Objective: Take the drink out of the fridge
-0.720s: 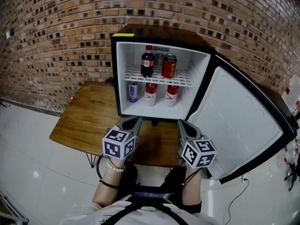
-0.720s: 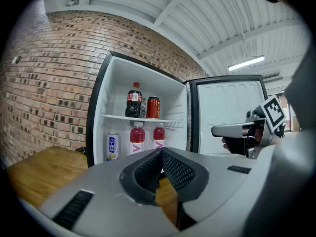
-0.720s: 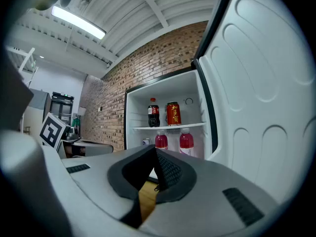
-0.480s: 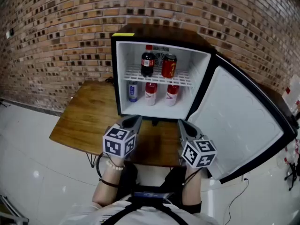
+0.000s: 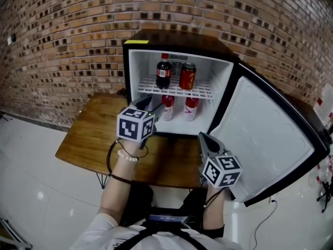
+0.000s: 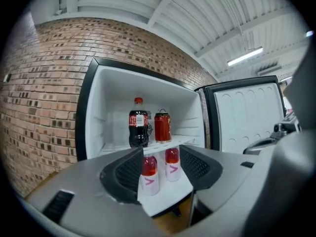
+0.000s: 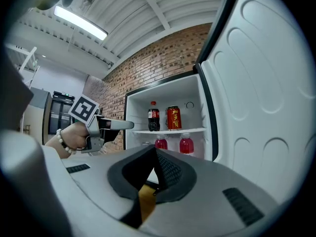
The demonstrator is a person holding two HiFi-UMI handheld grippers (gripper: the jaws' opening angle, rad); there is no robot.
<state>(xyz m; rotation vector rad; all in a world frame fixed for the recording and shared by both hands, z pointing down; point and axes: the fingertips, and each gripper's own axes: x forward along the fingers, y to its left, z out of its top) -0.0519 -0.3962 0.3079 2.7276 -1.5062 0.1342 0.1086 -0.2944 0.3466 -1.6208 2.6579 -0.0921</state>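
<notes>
A small black fridge (image 5: pixel 132 87) stands open on a wooden table (image 5: pixel 93 134). Its upper shelf holds a cola bottle (image 5: pixel 163 72) and a red can (image 5: pixel 187 75). Below stand two red drinks with white labels (image 5: pixel 190 107). My left gripper (image 5: pixel 151 103) is raised at the fridge's mouth, left of the lower shelf, open and empty. Between its jaws I see both red drinks (image 6: pixel 149 177) some way off. My right gripper (image 5: pixel 202 137) hangs lower over the table's front, shut on nothing (image 7: pixel 154 149). It looks at the left gripper (image 7: pixel 106 127) and the shelves.
The fridge door (image 5: pixel 265 134) swings wide open to the right, close beside my right gripper. A brick wall (image 5: pixel 62 46) runs behind the table. White tiled floor (image 5: pixel 31 191) lies left and in front.
My left gripper has risen from the table's front and moved forward to the fridge opening, now covering the blue can on the lower shelf. The right gripper has stayed put.
</notes>
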